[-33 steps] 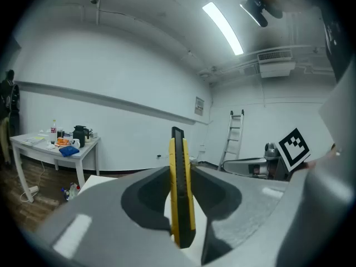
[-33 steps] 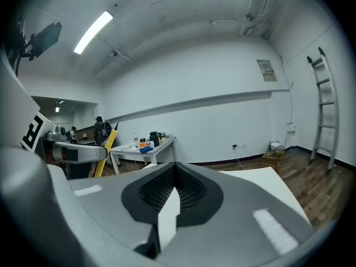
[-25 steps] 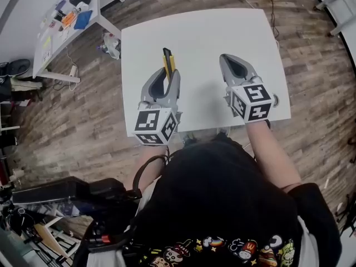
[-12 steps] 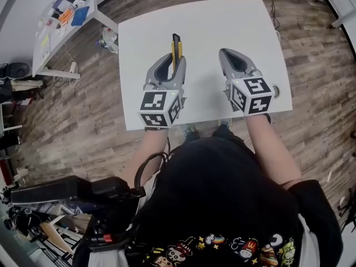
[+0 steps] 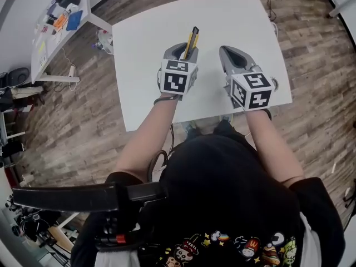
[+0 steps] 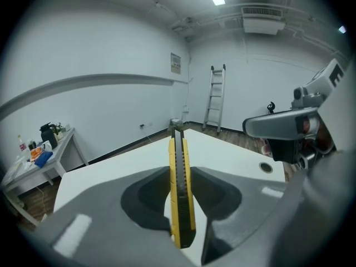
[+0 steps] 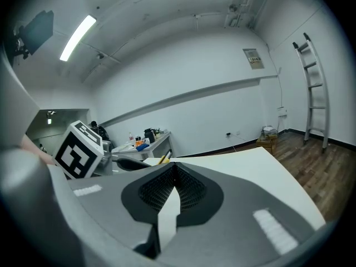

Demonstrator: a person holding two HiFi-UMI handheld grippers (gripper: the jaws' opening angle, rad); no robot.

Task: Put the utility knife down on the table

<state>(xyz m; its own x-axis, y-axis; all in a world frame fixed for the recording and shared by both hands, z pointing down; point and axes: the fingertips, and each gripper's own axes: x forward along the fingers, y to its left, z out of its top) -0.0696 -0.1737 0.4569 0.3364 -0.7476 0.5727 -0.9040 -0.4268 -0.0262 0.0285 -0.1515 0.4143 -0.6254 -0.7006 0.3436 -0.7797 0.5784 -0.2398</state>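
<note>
The grey left gripper pinches the yellow-and-black utility knife edge-up between its jaws, above the white square table. The knife's rear end is hidden under the gripper. The grey right gripper has its jaws pressed together, empty.

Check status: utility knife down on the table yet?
Done: nothing yet. In hand: left gripper is shut on the utility knife, holding it on edge over the white table; right gripper is shut and empty. Left: lower the knife, open the jaws.
</note>
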